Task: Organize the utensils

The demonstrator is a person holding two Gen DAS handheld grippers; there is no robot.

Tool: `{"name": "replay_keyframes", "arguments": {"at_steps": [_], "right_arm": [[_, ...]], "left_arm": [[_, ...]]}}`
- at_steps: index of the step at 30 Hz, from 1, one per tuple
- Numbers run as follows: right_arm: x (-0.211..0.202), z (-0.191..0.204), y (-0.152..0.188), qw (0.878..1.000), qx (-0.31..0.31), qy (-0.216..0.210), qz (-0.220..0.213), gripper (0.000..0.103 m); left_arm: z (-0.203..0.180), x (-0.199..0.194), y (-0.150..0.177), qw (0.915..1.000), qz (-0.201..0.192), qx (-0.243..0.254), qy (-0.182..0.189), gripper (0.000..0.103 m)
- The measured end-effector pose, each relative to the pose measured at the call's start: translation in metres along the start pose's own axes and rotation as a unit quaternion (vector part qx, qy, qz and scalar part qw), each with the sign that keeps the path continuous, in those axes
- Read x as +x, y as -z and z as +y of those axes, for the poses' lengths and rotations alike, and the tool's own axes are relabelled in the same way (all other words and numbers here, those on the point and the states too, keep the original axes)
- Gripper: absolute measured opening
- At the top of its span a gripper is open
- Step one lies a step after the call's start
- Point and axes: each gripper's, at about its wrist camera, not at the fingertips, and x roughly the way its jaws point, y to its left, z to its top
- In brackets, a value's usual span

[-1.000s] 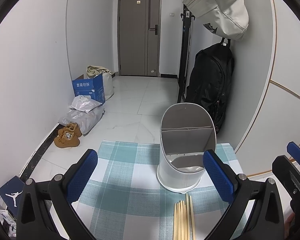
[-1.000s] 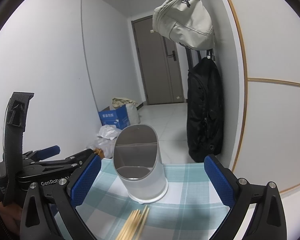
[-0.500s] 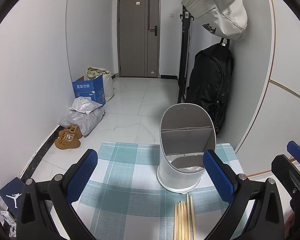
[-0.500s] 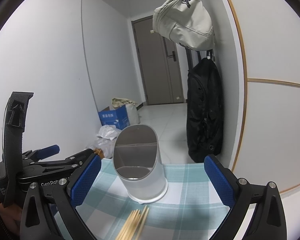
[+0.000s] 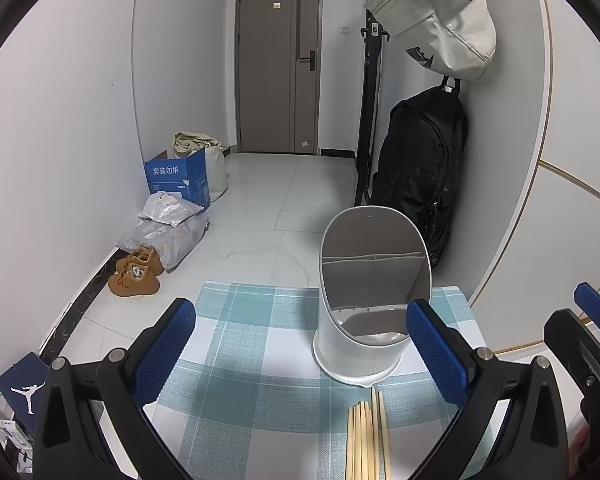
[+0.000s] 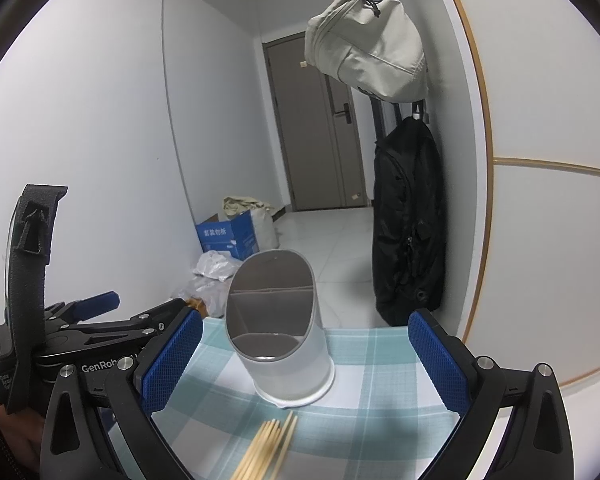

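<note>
A white utensil holder with a slanted mouth and an inner divider stands upright on the teal checked tablecloth; the right wrist view shows the holder too. A bundle of wooden chopsticks lies on the cloth just in front of it, also seen as chopsticks from the right. My left gripper hovers open above the cloth, nothing between its blue pads. My right gripper is open as well, framing the holder, empty.
The small table ends just beyond the holder; past it is white tiled floor with a blue cardboard box, plastic bags and brown shoes along the left wall. A black backpack hangs on the right wall.
</note>
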Motion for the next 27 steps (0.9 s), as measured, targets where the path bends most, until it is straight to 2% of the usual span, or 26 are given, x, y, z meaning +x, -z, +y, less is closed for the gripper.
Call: {"name": "replay_keyframes", "arguments": {"at_steps": [22, 27], "right_arm": [[0.000, 0.001, 0.000, 1.000, -0.001, 0.005, 0.003, 0.103], [0.002, 0.003, 0.002, 1.000, -0.008, 0.011, 0.011, 0.103]], "left_arm": [[-0.002, 0.003, 0.003, 1.0000, 0.005, 0.006, 0.005, 0.102], [-0.001, 0.011, 0.007, 0.9996, 0.024, 0.012, 0.011, 0.102]]}}
